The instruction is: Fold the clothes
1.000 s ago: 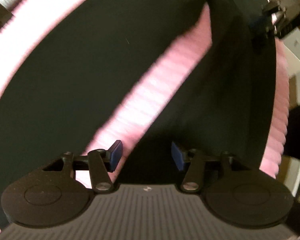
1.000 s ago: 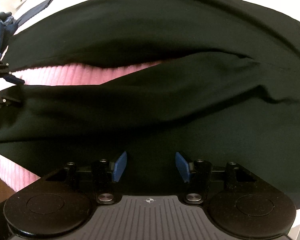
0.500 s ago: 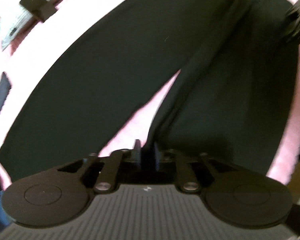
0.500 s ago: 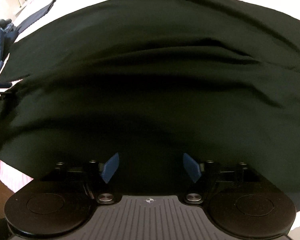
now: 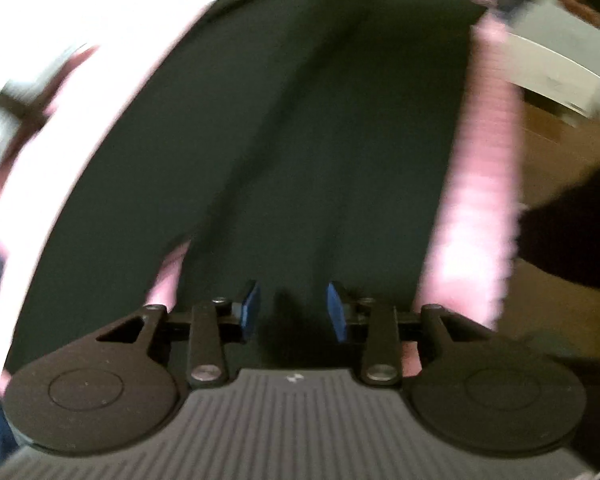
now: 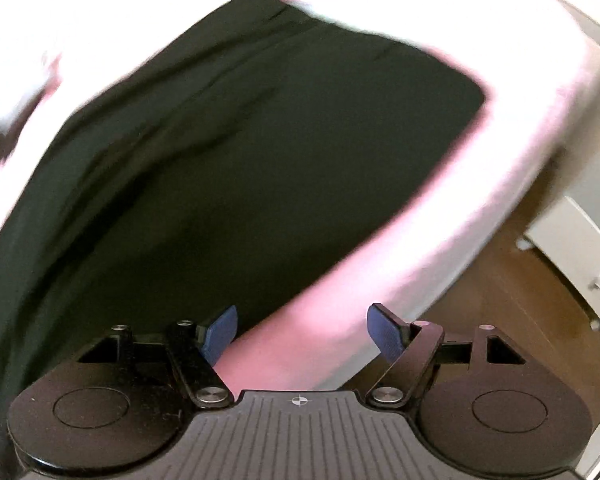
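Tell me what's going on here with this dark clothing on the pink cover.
A person with a gripper in each hand is folding dark trousers spread on a pink ribbed bedcover. Both the left gripper and the right gripper are open and empty; the right one is over the bedcover beside the trousers.

We look forward from each wrist along its own fingers. Our left wrist view sits low and close over the black garment [image 5: 308,152], facing down its length with the pink cover [image 5: 476,216] on both sides. Our right wrist view hangs near the cover's edge, facing across the same garment [image 6: 228,168], wooden floor [image 6: 500,304] at right.
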